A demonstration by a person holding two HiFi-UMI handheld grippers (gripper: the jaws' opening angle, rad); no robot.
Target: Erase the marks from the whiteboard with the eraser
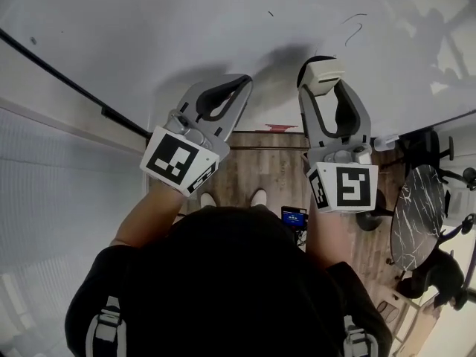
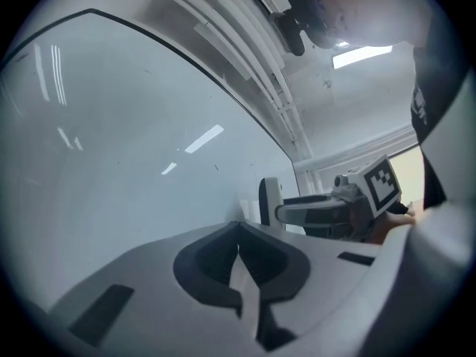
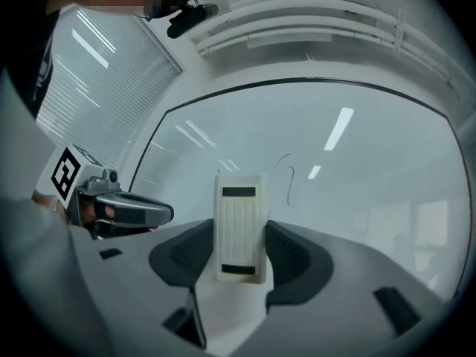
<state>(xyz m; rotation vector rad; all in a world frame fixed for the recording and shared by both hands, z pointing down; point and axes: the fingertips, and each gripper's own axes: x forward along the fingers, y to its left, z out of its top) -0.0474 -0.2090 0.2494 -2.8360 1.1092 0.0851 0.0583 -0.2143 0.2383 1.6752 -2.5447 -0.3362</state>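
The whiteboard [image 1: 186, 28] fills the top of the head view. Thin curved pen marks [image 1: 355, 27] sit at its upper right, and a tiny dash [image 1: 270, 13] lies further left. My right gripper [image 1: 326, 89] is shut on a white ribbed eraser [image 1: 320, 71], held at the board below and left of the marks. In the right gripper view the eraser [image 3: 239, 225] stands upright between the jaws, with the marks [image 3: 286, 178] just above and right of it. My left gripper [image 1: 244, 84] is shut on nothing, its tips close to the board left of the eraser; its jaws meet in the left gripper view [image 2: 238, 235].
The board's black frame edge [image 1: 67, 84] runs diagonally at the left, with window blinds [image 1: 52, 199] beyond it. Below is wood floor [image 1: 253, 166] with the person's shoes. A round marble table [image 1: 416, 214] and dark chairs [image 1: 439, 274] stand at the right.
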